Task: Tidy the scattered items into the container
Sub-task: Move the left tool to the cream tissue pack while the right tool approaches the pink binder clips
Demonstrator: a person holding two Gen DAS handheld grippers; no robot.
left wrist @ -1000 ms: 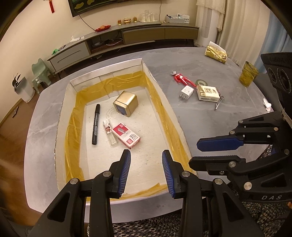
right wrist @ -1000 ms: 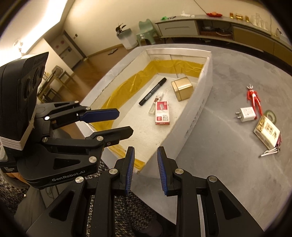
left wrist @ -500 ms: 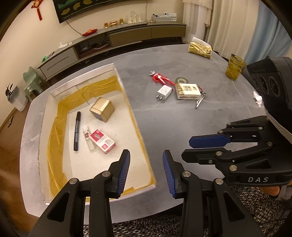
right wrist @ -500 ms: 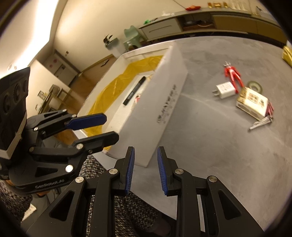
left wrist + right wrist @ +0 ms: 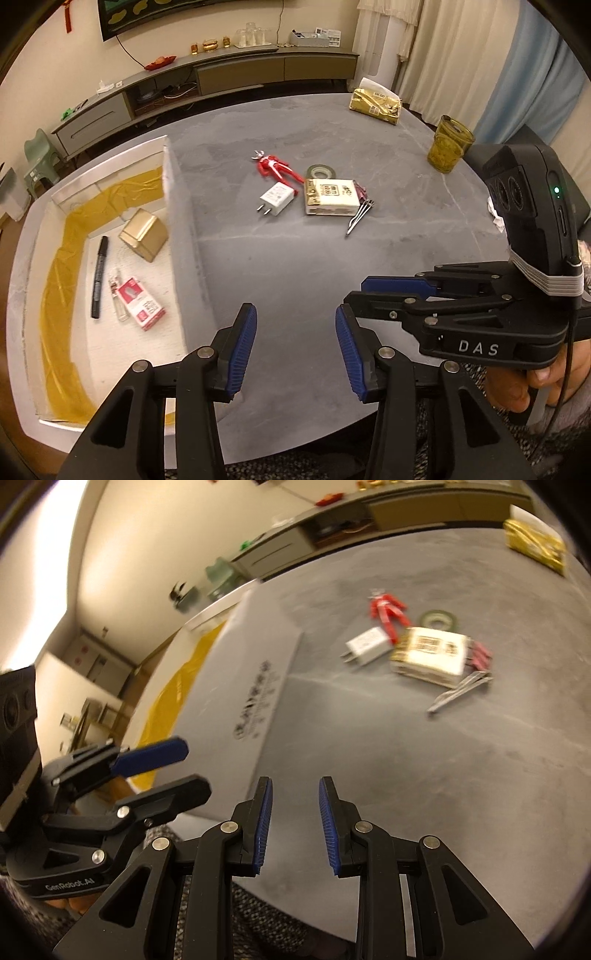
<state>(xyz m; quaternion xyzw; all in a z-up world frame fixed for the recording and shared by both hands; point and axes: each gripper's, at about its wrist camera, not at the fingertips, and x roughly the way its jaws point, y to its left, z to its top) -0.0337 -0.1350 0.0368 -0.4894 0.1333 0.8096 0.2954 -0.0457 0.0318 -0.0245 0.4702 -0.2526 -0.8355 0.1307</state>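
- Your left gripper (image 5: 295, 332) had its blue-padded jaws parted wide and held nothing; it hung above the grey stone table (image 5: 280, 266), just beside the near right-hand wall of the box.
- Your right gripper (image 5: 295, 823) also stood with a clear gap between its pads and gripped nothing, low over the near table edge.
- The items left to tidy lay in one tight cluster well ahead of both grippers: a red toy figure (image 5: 275, 168), a white plug charger (image 5: 277, 197), a roll of dark tape (image 5: 320, 171), a cream printed packet (image 5: 332, 196) and thin metal tweezers (image 5: 360, 216).
- The risk, as I judged it: charger, figure and packet touched or nearly touched, so closing on one could drag or knock a neighbour, and the tweezers lay so flat that pads might slide over them.
- The right wrist view was blurred, so aiming from it alone could have missed.
- The white foam box lined with yellow tape (image 5: 37, 236) already held a gold square tin (image 5: 144, 234), a black marker pen (image 5: 99, 277), a small clear vial (image 5: 119, 302) and a red-and-white carton (image 5: 142, 308).
- Its tall wall (image 5: 184, 258) stood between cluster and interior; a low carry could have clipped it.
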